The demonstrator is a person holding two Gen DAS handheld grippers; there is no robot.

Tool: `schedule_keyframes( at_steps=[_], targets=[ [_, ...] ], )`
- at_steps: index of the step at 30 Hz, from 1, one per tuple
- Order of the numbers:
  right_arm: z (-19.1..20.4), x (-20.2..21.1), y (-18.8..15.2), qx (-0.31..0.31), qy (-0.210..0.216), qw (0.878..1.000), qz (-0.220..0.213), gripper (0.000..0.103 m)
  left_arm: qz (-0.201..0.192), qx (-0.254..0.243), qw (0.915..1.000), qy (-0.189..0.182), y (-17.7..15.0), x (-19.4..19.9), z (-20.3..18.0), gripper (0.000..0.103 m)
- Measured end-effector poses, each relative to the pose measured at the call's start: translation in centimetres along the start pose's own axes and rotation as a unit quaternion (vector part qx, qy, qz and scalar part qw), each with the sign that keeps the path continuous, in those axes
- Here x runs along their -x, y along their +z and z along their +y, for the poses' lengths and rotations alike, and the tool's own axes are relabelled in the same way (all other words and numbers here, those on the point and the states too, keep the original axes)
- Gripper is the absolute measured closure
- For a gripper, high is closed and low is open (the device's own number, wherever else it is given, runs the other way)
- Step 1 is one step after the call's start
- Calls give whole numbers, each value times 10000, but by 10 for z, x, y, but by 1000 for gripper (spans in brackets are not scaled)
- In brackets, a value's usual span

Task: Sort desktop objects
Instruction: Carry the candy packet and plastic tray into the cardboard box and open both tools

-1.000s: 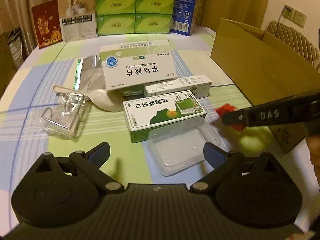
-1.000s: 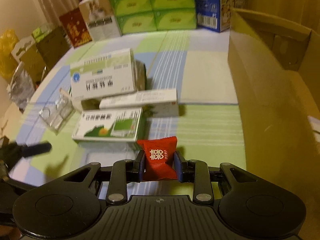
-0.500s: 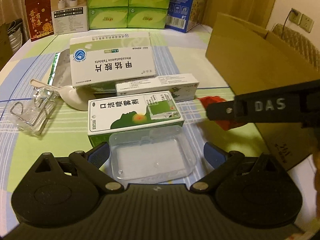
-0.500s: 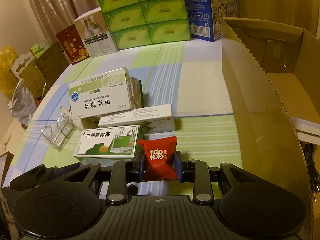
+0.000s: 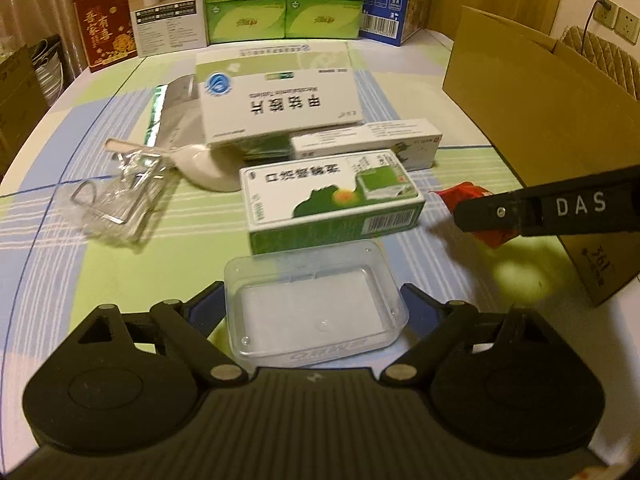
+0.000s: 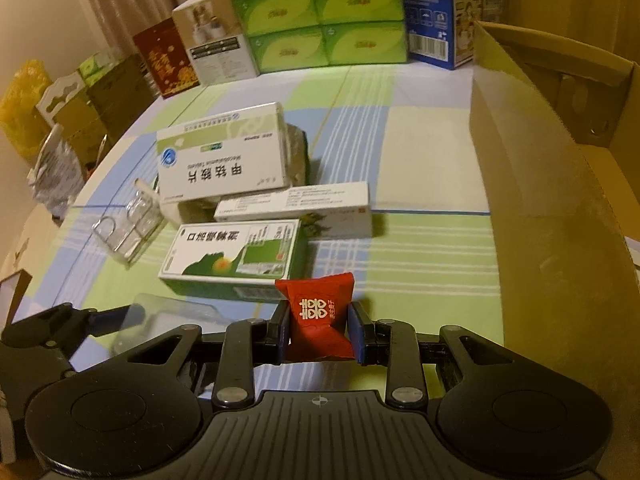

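Left gripper (image 5: pixel 316 310) sits low over the table with its blue-tipped fingers spread wide, one on each side of a clear plastic tray (image 5: pixel 314 306); whether the pads touch its walls I cannot tell. The tray lies at the near edge of the checked tablecloth (image 5: pixel 120 264), just in front of the green-and-white medicine box (image 5: pixel 332 200). It looks thin, light and springy, probably slick, so a hold across the short walls with a mild squeeze seems wise; a hard pinch could buckle it or make it pop out. Further left lies a crinkled clear packet (image 5: pixel 116 204) with wire clips, soft and awkward to take. Behind the green box rest a long white carton (image 5: pixel 366 142) and a large white tablet box (image 5: pixel 280 96) propped on other things; these are stiff and light, best taken across their narrow sides.

To the right, the right gripper (image 6: pixel 319 326) is pinched on a small red candy packet (image 6: pixel 318 316), a soft, puffy pillow of foil clasped at its waist and lifted clear of the cloth. This tool points forward, level, with the tall cardboard box (image 6: pixel 560 208) close on its right, which I judge the likely place for the packet. In the left view its black finger crosses in front of that box.
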State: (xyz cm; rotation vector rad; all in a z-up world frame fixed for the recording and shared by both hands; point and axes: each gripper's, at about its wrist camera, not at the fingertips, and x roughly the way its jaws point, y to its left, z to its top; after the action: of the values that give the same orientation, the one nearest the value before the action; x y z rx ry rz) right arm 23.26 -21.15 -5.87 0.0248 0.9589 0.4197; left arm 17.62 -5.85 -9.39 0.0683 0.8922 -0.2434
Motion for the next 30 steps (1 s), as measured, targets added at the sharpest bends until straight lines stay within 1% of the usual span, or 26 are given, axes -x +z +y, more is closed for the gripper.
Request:
schedule_keyframes(
  at_steps=[9, 16, 19, 21, 26, 28, 30],
  targets=[
    [4, 23, -11, 58, -59, 9996, -265, 76, -293, -41, 9996, 22, 2, 30, 3, 14],
    [4, 59, -25, -29, 7, 9975, -711, 76, -506, 20, 9987, -82, 0, 55, 5, 14],
    [5, 78, -32, -59, 169, 9940, -1078, 76, -573, 122, 9982, -119, -3, 65, 6, 14],
    [8, 87, -35, -19, 141, 9920, -1252, 76, -630, 146, 9978, -131, -4, 74, 3, 14],
    [13, 107, -36, -111, 234, 9896, -1418, 76, -866, 143, 9960, -166, -3, 102, -7, 14],
    [14, 122, -34, -86, 225, 9880, -1527, 76, -945, 220, 9949, -259, -1, 114, -10, 14],
    [9, 139, -30, -105, 210, 9861, -1647, 76, -1018, 188, 9942, -291, 3, 124, -16, 14]
  ],
)
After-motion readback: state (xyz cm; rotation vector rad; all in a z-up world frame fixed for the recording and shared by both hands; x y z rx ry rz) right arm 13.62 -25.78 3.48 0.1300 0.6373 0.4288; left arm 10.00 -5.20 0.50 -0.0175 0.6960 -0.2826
